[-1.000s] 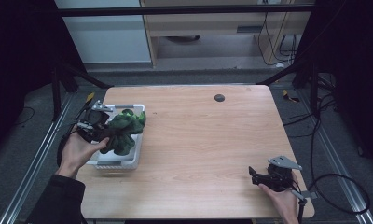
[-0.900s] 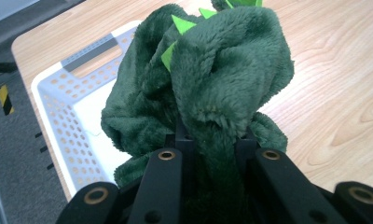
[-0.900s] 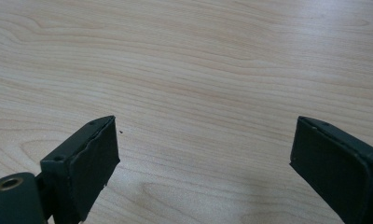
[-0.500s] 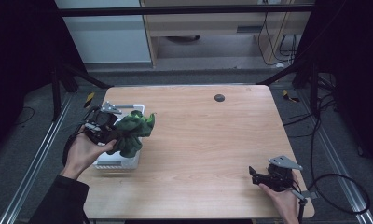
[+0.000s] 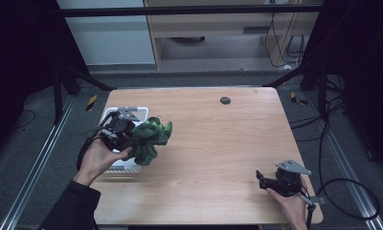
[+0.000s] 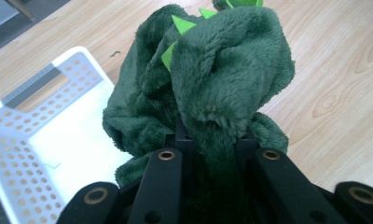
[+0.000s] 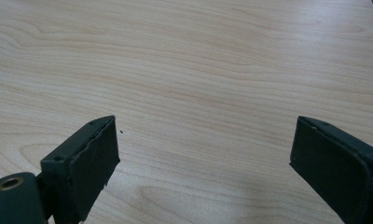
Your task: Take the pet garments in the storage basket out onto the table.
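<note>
Carrying the green plush toy (image 6: 222, 88) out of the white basket (image 6: 40, 140) looks like the step you are on, with your left gripper (image 5: 125, 139) pinching it: the jaws are pressed on a fold of plush that bulges up and forward beyond them. It hangs over the basket's right rim, partly above the wooden table (image 5: 218, 143). Next you need bare wood under it before you let go. Your right gripper (image 5: 268, 181) rests near the table's front right corner, jaws spread wide with nothing between them.
</note>
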`<state>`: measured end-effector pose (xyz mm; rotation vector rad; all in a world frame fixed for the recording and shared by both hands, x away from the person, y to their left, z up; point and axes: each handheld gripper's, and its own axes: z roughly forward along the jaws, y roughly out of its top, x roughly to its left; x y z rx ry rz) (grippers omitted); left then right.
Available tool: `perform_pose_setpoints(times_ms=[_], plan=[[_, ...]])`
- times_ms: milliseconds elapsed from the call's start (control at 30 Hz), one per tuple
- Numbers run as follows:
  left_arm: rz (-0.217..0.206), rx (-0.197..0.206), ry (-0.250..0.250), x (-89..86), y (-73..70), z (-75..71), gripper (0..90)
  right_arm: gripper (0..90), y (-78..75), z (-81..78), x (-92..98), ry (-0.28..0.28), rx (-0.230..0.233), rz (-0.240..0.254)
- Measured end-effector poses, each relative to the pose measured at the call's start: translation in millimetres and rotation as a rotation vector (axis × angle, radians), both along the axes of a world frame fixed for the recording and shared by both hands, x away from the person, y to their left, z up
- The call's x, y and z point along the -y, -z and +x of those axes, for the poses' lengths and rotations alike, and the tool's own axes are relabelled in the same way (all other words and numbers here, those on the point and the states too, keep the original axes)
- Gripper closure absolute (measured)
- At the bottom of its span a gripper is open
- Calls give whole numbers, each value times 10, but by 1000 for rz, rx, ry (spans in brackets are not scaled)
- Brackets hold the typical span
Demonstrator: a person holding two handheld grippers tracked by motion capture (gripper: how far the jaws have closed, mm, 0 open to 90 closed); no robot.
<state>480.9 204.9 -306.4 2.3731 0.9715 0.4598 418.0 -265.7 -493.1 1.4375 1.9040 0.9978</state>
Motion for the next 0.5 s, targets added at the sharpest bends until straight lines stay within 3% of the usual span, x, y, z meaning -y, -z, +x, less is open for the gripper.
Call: perform_pose_setpoints(times_ms=[500], plan=[[4,-12,72,288,70,-10,784,76,-8,-4,8,-3,17,1]])
